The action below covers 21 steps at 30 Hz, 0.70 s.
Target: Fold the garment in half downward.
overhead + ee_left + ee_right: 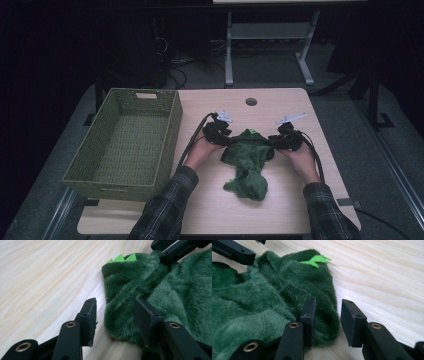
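Both grippers are at the green plush garment [248,162], one on each side of its upper edge, near the middle of the wooden table [280,210]. Left gripper [115,315] has its jaws apart, with the fuzzy edge of the garment between them; one jaw lies against the fabric and the other stands free over the bare wood, so the pads do not press on the cloth. Right gripper [327,320] is also open: its one jaw sits on the fold of the fabric, the other is beside the edge, over the table. The garment lies crumpled on the table, with its lower part hanging toward the person, and small bright green felt spikes [123,257] stand out at its far edge. A woven green basket [131,142] stands on the left part of the table, apart from the garment. The person's sleeves [167,210] are plaid.
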Tool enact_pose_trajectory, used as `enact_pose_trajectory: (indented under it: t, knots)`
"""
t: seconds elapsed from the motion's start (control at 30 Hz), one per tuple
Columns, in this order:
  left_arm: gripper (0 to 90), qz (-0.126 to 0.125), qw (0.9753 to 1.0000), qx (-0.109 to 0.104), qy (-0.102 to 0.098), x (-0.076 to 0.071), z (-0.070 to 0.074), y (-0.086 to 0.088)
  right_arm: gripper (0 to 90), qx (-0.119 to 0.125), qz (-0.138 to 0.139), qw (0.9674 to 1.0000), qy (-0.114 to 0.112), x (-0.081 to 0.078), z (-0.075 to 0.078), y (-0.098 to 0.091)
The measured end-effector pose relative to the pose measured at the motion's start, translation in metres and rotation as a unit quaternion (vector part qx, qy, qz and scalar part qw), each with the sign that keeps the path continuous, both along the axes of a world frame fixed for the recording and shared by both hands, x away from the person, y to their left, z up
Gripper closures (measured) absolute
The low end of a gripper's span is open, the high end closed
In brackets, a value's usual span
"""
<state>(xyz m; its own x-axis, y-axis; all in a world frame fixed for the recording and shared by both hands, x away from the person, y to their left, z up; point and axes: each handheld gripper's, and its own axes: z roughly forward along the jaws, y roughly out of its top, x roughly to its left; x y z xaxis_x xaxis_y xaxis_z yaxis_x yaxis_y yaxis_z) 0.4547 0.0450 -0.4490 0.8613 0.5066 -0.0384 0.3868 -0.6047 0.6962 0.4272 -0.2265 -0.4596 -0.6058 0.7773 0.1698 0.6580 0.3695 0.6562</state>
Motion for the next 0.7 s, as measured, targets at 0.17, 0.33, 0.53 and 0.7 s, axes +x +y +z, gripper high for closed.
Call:
enact_pose_trajectory:
  t: [0.17, 0.33, 0.53, 0.7]
  knots:
    - [55.4, -0.007, 0.9998, 0.020, 0.007, 0.005, -0.008, -0.006, 69.3, -0.006, 0.000, 1.0000, 0.005, 0.002, -0.005, 0.004]
    - [68.1, -0.013, 0.9996, 0.020, 0.018, 0.008, -0.011, -0.009, 80.7, -0.003, 0.001, 0.9999, 0.013, 0.003, -0.007, 0.003]
    - [86.7, -0.020, 0.9990, 0.035, 0.018, 0.007, -0.011, -0.013, 87.2, -0.001, 0.000, 0.9999, 0.017, 0.003, -0.006, 0.007]
    - [87.1, -0.019, 0.9995, 0.023, 0.006, 0.005, 0.002, -0.012, 87.3, 0.000, -0.004, 0.9999, 0.012, 0.001, 0.001, 0.005]
